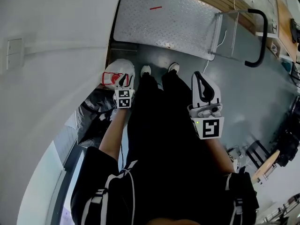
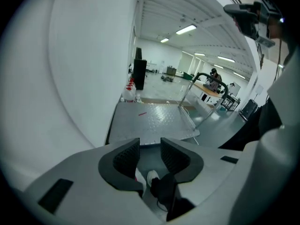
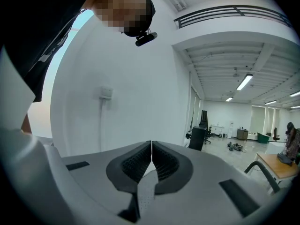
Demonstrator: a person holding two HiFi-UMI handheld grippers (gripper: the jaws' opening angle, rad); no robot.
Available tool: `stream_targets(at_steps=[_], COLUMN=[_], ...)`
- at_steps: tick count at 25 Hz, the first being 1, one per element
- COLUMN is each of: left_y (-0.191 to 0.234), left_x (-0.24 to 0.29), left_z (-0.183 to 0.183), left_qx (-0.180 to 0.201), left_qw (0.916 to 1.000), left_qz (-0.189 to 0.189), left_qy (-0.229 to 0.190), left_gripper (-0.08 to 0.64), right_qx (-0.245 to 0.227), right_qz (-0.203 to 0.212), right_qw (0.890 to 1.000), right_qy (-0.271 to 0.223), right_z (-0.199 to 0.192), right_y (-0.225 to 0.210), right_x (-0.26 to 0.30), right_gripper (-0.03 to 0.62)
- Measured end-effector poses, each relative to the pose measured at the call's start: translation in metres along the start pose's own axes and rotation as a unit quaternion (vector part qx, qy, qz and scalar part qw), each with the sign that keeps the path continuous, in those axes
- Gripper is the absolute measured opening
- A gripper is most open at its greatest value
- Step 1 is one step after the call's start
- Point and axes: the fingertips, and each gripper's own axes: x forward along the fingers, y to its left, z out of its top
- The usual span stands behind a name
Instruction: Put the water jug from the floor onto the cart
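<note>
The cart (image 1: pixel 164 22) is the biggest thing here, a flat metal platform at the far side with a black push handle on its right end, and its deck is bare. The water jug (image 1: pixel 116 69) stands on the floor just near of the cart's left corner, beside the person's left foot. It is pale and rounded, with a red part (image 1: pixel 108 78) that is probably its handle. I judge it to be rigid plastic with a smooth, slippery wall, and heavy if it is full, so the red part is a better hold than the body. The left gripper (image 1: pixel 123 82) hangs just over the jug with its jaws apart and nothing pressed between them. The right gripper (image 1: pixel 200 81) is farther right, jaws together and empty. I count one cart, one jug and two grippers.
</note>
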Motion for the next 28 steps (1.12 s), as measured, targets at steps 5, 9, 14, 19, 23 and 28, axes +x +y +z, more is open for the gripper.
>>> stream_targets(at_steps=[5, 9, 14, 19, 23, 28], left_y=[0.011, 0.020, 0.024, 0.029, 0.034, 0.045], left_x=[0.029, 0.042, 0.065, 0.084, 0.103, 0.114], left_z=[-0.060, -0.083, -0.113, -0.143, -0.159, -0.176], left_qx=[-0.057, -0.036, -0.057, -0.076, -0.078, -0.120], left_qw=[0.9966, 0.9953, 0.9917, 0.9866, 0.9826, 0.9756], left_qz=[-0.011, -0.015, -0.020, -0.025, -0.035, -0.020], left_qy=[0.059, 0.088, 0.114, 0.142, 0.165, 0.183], left_gripper=[0.143, 0.143, 0.143, 0.143, 0.143, 0.143], right_qx=[0.002, 0.001, 0.029, 0.039, 0.051, 0.008], right_qz=[0.015, 0.017, 0.013, 0.022, 0.018, 0.020], right_qw=[1.000, 1.000, 0.999, 0.997, 0.996, 0.997], right_qy=[0.019, 0.024, 0.043, 0.057, 0.073, 0.071], right_z=[-0.022, -0.035, -0.066, -0.090, -0.108, -0.106], right_y=[0.010, 0.014, 0.014, 0.025, 0.016, 0.017], right_x=[0.006, 0.012, 0.019, 0.022, 0.021, 0.020], right_gripper=[0.020, 0.020, 0.020, 0.020, 0.020, 0.019])
